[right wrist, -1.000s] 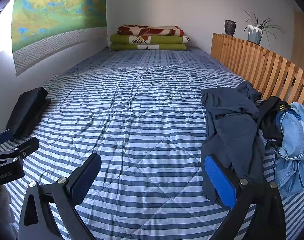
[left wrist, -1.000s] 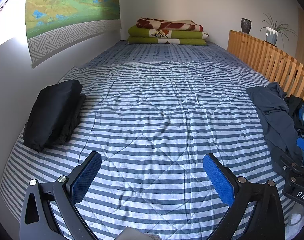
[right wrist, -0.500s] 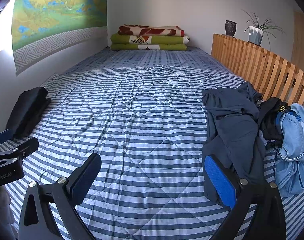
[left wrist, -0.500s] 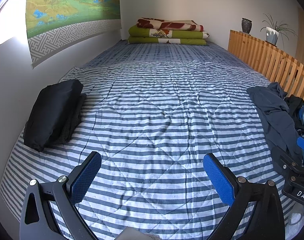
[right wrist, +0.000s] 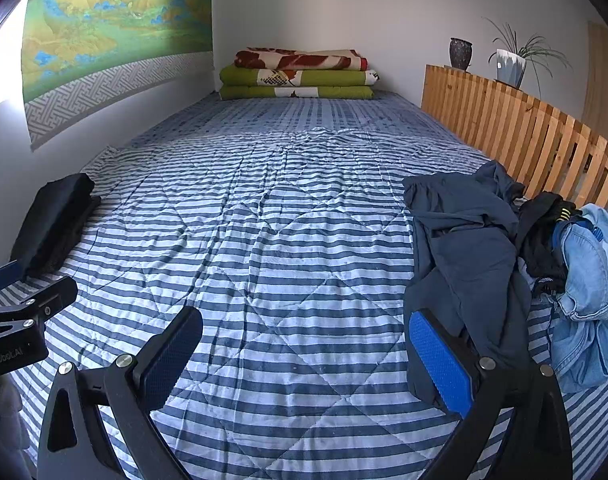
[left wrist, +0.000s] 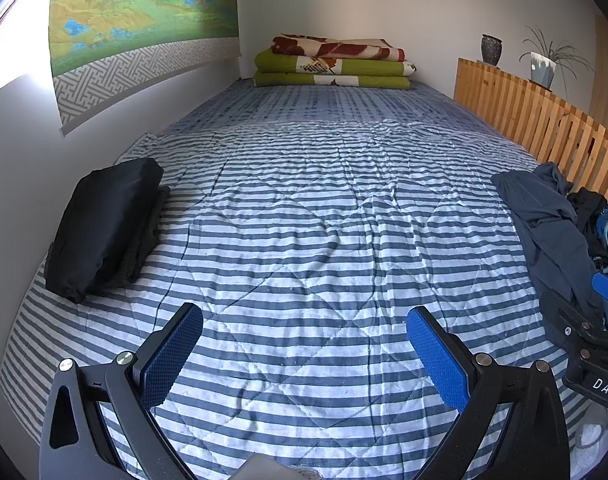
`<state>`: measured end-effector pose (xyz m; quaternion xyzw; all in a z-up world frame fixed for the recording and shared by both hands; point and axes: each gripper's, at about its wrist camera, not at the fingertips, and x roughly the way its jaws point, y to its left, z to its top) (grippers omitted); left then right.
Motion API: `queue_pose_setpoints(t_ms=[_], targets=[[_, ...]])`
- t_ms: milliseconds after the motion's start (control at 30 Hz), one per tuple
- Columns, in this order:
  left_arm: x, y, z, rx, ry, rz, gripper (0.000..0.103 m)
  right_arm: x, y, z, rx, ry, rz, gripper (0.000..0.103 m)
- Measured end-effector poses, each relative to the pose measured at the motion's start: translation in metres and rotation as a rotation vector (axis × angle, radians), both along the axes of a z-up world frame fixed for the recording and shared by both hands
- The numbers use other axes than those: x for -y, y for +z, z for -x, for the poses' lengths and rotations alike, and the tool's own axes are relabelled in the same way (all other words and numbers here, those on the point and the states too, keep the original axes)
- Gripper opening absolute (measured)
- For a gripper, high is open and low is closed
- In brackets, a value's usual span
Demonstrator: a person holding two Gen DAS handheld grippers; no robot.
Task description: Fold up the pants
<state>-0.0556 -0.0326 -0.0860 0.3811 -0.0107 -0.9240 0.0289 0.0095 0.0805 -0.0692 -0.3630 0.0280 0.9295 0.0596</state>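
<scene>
Dark navy pants [right wrist: 471, 256] lie crumpled at the right side of the striped bed [right wrist: 288, 240], beside a black garment [right wrist: 543, 236] and light blue jeans [right wrist: 591, 304]. My right gripper [right wrist: 304, 344] hovers open over the bedspread, its right finger just in front of the navy pants' near edge. Nothing is between its pads. The left wrist view shows the navy pants [left wrist: 543, 232] far right. My left gripper [left wrist: 304, 344] is open over bare bedspread [left wrist: 304, 220]. A folded black stack [left wrist: 100, 224] lies by the left wall.
A wooden slatted rail [right wrist: 535, 140] runs along the bed's right side, with a vase [right wrist: 460, 53] and a potted plant [right wrist: 511, 65] on top. Folded green and red blankets [right wrist: 298, 76] sit at the far end. The wall with a landscape hanging [right wrist: 116, 20] bounds the left.
</scene>
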Motion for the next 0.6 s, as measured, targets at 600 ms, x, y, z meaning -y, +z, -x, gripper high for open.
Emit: queue_pose_setpoints(t_ms=[600], targets=[[0.001,-0.0022,0.0019,0.007,-0.008,-0.01,0.103,-0.0009,0.0008,0.0,-0.006,-0.012,-0.014,0.102]])
